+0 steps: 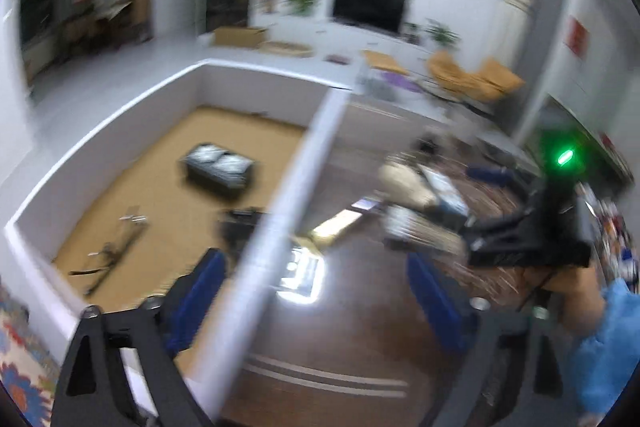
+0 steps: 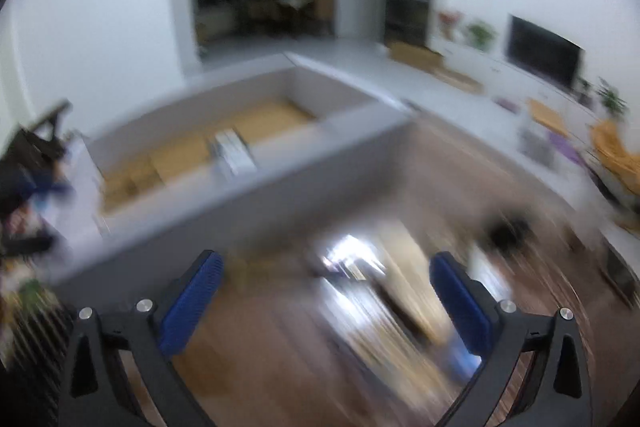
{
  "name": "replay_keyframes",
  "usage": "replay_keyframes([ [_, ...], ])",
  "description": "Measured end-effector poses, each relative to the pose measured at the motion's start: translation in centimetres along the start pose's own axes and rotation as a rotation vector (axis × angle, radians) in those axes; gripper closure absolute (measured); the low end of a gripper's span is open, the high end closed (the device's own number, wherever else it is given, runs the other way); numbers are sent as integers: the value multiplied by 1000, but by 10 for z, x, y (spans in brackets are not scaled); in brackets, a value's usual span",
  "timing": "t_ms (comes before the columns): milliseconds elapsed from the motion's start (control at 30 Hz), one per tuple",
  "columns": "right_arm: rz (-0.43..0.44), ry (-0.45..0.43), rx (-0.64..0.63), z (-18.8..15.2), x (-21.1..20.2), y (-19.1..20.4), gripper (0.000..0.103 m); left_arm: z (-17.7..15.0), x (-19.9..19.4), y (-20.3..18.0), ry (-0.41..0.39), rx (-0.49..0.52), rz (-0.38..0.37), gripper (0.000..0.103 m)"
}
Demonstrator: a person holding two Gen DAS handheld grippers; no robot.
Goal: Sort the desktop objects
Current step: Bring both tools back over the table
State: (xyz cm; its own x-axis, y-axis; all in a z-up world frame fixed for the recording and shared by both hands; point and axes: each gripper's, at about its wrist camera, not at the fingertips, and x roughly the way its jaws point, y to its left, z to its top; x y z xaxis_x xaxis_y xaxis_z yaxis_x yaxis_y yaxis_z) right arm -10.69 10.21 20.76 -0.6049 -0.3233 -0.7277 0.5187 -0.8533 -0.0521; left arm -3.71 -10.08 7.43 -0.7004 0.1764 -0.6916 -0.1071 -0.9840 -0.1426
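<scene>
A white-walled box (image 1: pixel 108 115) with a tan floor stands on the dark wooden table (image 1: pixel 360 339). Inside it lie a black case (image 1: pixel 218 167), a pair of glasses (image 1: pixel 108 259) and a small clip (image 1: pixel 132 217). My left gripper (image 1: pixel 316 291) is open and empty, straddling the box's right wall. My right gripper (image 2: pixel 326 295) is open and empty above blurred items on the table; it also shows in the left wrist view (image 1: pixel 528 239). The box (image 2: pixel 240 163) and the case (image 2: pixel 234 151) show in the right wrist view. Several blurred objects (image 1: pixel 420 195) lie on the table.
A patterned cloth (image 1: pixel 20 359) lies at the left of the box. Behind are a TV (image 1: pixel 368 7), plants, yellow chairs (image 1: pixel 472 75) and a cardboard box (image 1: pixel 238 35) on the floor. Both views are motion-blurred.
</scene>
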Motion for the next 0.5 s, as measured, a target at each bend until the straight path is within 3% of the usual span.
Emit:
replay_keyframes([
  [133, -88, 113, 113, -97, -18, -51, 0, -33, 40, -63, 76, 125, -42, 0],
  [267, -125, 144, 214, -151, -34, -74, 0, -62, 90, -97, 160, 194, 5, 0],
  [400, -141, 139, 231, -173, -41, -67, 0, -78, 109, -107, 183, 236, 88, 0],
  [500, -141, 141, 240, -172, -40, -67, 0, -78, 111, -107, 185, 244, 89, 0],
])
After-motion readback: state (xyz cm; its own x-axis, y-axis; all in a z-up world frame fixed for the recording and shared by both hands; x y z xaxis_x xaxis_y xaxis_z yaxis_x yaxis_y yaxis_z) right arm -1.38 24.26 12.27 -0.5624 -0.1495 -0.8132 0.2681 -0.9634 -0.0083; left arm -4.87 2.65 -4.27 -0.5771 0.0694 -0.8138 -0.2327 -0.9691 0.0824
